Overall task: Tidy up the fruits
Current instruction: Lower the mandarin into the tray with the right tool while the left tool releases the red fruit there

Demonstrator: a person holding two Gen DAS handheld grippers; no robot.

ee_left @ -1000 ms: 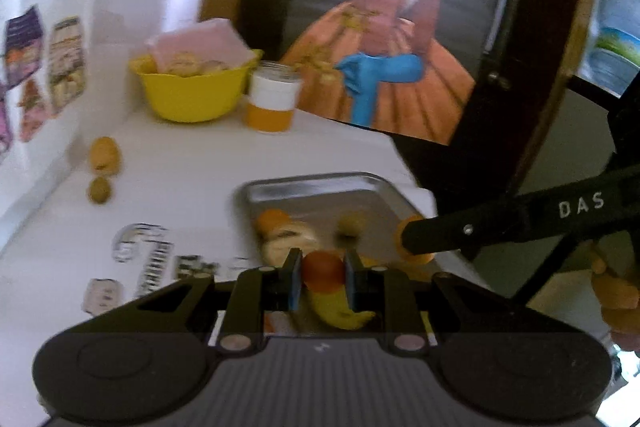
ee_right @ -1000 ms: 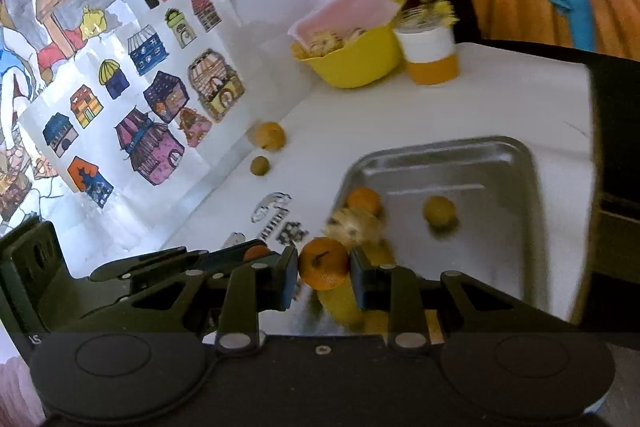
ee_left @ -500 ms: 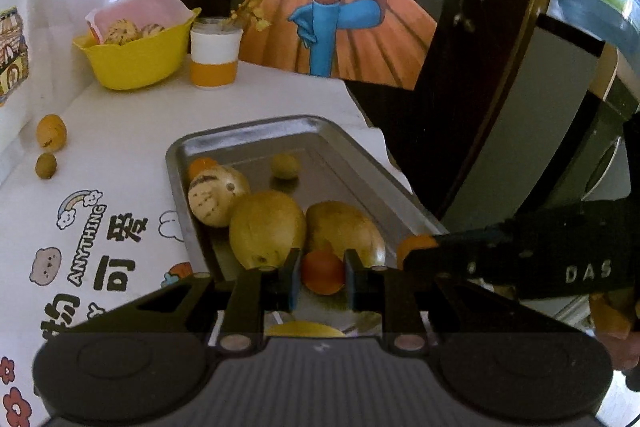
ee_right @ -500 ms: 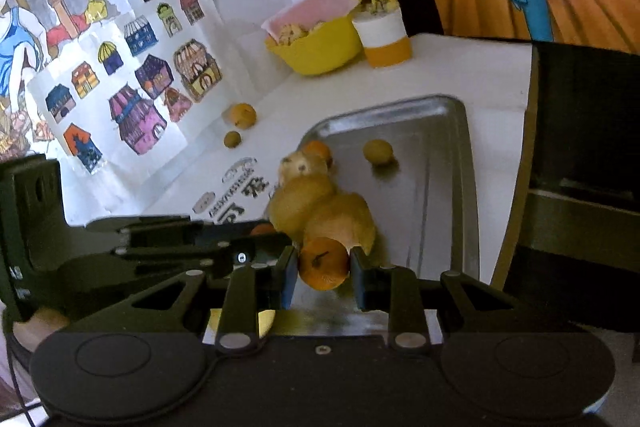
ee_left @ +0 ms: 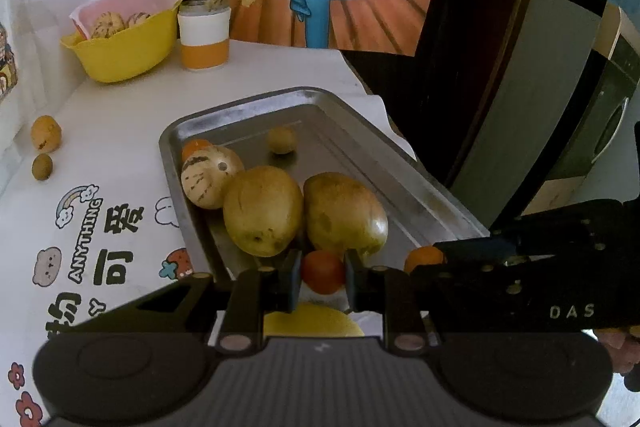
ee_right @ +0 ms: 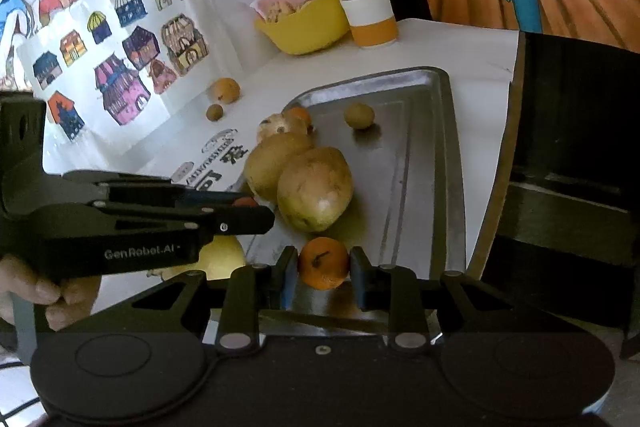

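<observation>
My left gripper (ee_left: 322,273) is shut on a small red-orange fruit (ee_left: 323,271), held over the near end of the metal tray (ee_left: 400,163). My right gripper (ee_right: 323,267) is shut on an orange mandarin (ee_right: 323,262) above the same near end. The tray (ee_right: 424,131) holds two large yellow-green mangoes (ee_left: 262,211) (ee_left: 344,213), a striped pale melon (ee_left: 208,179), a small orange (ee_left: 196,148) and a small brown fruit (ee_left: 281,140). A yellow fruit (ee_left: 312,323) lies under the left gripper, mostly hidden. The right gripper shows at the left wrist view's right side (ee_left: 428,257).
On the white tablecloth (ee_left: 120,115) left of the tray lie two small brown fruits (ee_left: 46,133) (ee_left: 42,167). A yellow bowl (ee_left: 120,45) of fruit and a white-orange cup (ee_left: 204,39) stand at the back. A dark cabinet (ee_right: 576,163) borders the table's right edge. A hand (ee_right: 36,295) holds the left gripper.
Both grippers have drawn back and lower toward the tray's near end, each still holding its fruit. The mangoes now appear larger and closer.
</observation>
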